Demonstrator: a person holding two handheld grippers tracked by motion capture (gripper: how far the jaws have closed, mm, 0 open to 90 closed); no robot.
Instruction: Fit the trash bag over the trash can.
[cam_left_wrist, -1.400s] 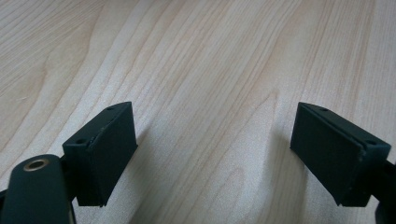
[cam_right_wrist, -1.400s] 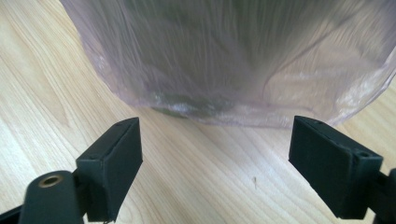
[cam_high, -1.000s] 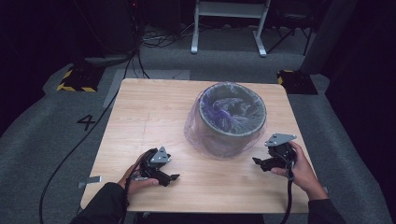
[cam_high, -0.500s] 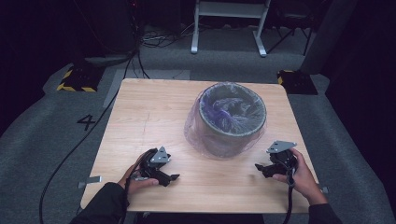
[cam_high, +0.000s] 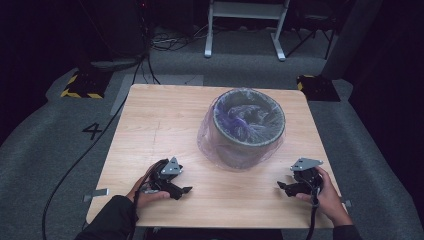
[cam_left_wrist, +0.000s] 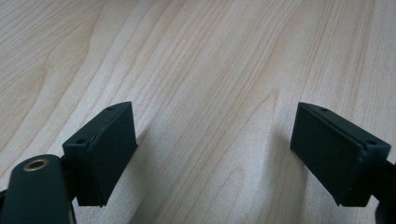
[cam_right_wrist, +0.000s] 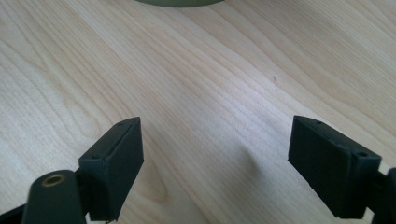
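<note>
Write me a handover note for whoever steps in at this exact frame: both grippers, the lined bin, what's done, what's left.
Left gripper: jaws open, nothing between them, low over the near-left of the table.
Right gripper: jaws open, empty, low over the near-right part of the table.
Waste bin: upright at the table's middle right, beyond and between the two grippers, touched by neither.
Plastic bag: clear, purplish liner inside the bin, folded over the rim and hanging loosely down the outside to the tabletop.
Done: no sign of any handling so far; the liner sits in place.
Left: probably all the bag work. Approach the bin from both sides.
</note>
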